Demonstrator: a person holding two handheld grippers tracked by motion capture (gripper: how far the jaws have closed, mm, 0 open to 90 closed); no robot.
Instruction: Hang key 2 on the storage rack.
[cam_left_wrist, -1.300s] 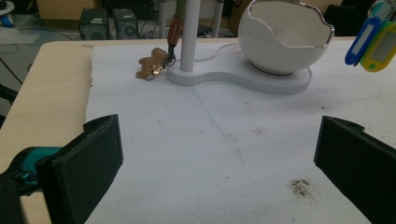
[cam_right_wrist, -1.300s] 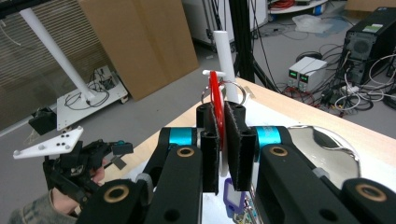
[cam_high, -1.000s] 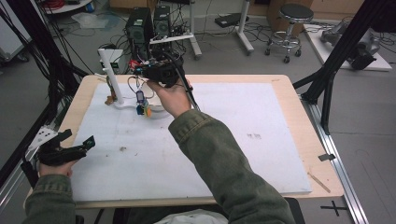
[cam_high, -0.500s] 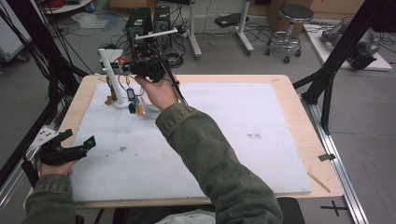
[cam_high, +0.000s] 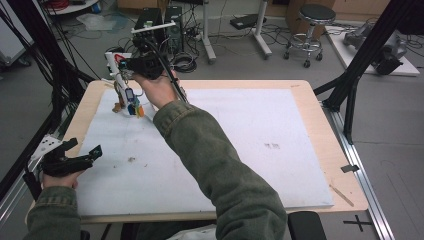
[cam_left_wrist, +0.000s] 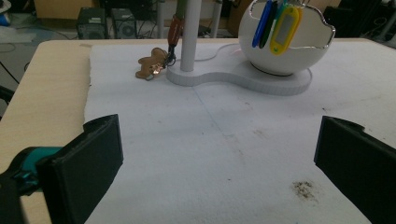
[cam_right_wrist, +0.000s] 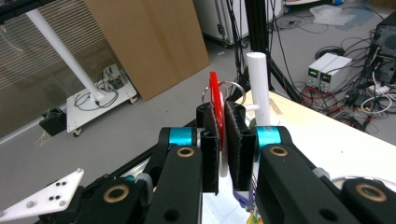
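Observation:
My right gripper (cam_high: 125, 65) is at the table's far left corner, shut on a red key tag (cam_right_wrist: 214, 100) with a metal ring (cam_right_wrist: 229, 89). It holds the tag up beside the top of the white post (cam_right_wrist: 259, 84) of a key stand (cam_left_wrist: 243, 79). Blue, green and yellow tags (cam_left_wrist: 280, 23) hang in front of the stand's white bowl (cam_left_wrist: 285, 51), and they dangle under the right hand (cam_high: 134, 107) in the high view. My left gripper (cam_high: 85, 146) rests at the near left edge, open, nothing between its jaws (cam_left_wrist: 217, 163).
A brown gingerbread-shaped charm (cam_left_wrist: 152, 65) hangs low on the post and touches the white mat (cam_high: 240, 150). Black frame posts (cam_high: 360, 65) stand at both sides. Computers, cables and a stool (cam_high: 315, 20) are on the floor beyond the table.
My right hand has moved left and slightly farther away with the red tag, up to the post. The dangling tags shifted left with it. The left gripper stayed still.

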